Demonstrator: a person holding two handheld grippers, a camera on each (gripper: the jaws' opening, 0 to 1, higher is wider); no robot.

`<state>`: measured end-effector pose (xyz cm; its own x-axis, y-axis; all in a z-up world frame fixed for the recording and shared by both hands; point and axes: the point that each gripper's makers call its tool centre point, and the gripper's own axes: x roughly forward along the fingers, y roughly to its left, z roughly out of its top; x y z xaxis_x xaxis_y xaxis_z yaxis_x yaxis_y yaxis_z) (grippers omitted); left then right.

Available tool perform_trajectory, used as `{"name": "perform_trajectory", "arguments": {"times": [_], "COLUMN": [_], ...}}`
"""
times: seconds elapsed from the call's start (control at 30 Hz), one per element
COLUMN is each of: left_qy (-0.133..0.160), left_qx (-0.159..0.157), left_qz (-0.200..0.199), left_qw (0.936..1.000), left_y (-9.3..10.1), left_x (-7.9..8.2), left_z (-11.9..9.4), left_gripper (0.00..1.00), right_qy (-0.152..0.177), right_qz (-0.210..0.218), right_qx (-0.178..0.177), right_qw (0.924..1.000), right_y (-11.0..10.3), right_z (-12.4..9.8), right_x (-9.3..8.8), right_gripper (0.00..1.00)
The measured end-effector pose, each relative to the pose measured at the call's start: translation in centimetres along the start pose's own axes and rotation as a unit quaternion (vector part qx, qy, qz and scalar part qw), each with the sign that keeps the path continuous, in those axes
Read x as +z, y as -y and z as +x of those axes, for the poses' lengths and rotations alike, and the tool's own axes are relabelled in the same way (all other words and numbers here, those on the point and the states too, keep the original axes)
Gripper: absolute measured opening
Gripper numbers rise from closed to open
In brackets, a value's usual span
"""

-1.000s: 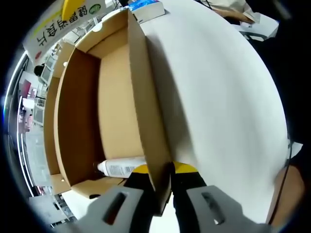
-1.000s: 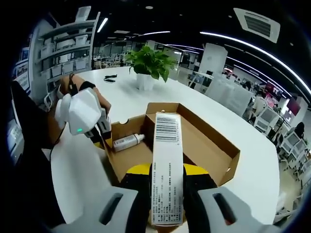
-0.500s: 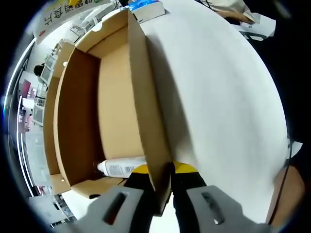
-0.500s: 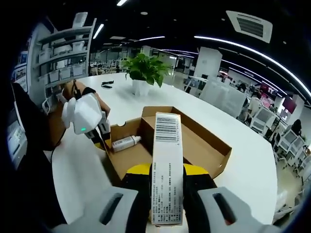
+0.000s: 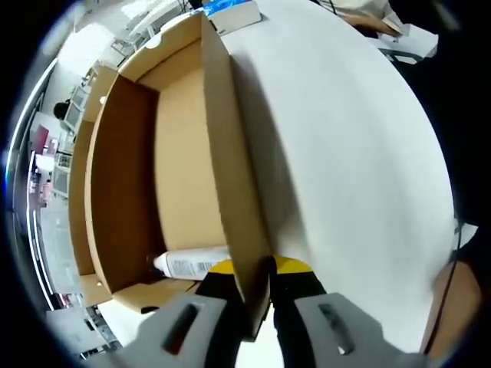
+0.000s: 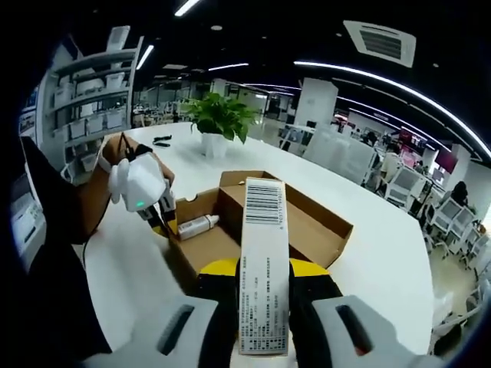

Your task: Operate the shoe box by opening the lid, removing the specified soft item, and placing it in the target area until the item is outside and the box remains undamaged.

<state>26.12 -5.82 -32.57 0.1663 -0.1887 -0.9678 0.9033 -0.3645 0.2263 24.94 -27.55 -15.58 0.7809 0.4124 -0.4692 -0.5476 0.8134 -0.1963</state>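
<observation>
Left tongs pinched the open brown cardboard shoe box's side wall; right tongs clamped a white barcoded carton above it. White tube lay inside the box's corner.

Left gripper, own view: jaws rise from the lower edge, yellow-tipped, closed on the cardboard wall of the shoe box, one jaw on each face. Right gripper view: the same gripper seen from outside, white-bodied, carried by a hand with a bare forearm leading to the frame's left. Right gripper: jaws clamped on the long sides of an upright white carton that stands between them
</observation>
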Motion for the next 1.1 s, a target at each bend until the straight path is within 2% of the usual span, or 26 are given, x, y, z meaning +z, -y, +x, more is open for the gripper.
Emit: {"name": "perform_trajectory", "arguments": {"times": [0.33,0.8,1.1], "left_qy": [0.0,0.0,0.001], "left_qx": [0.0,-0.001,-0.001], "left_qz": [0.001,0.0,-0.001], "left_qw": [1.0,1.0,1.0], "left_y": [0.0,0.0,0.0], "left_x": [0.0,0.0,0.0], "left_z": [0.0,0.0,0.0], "left_gripper": [0.09,0.09,0.09], "right_qy": [0.011,0.028,0.026], "right_qz": [0.012,0.046,0.066], "right_qx": [-0.027,-0.066,-0.08], "right_qw": [0.9995,0.9963,0.9943], "right_y": [0.4,1.5,1.1], "right_z": [-2.6,-6.4,-8.1], "right_x": [-0.5,-2.2,-4.2], "right_gripper": [0.21,0.21,0.21]}}
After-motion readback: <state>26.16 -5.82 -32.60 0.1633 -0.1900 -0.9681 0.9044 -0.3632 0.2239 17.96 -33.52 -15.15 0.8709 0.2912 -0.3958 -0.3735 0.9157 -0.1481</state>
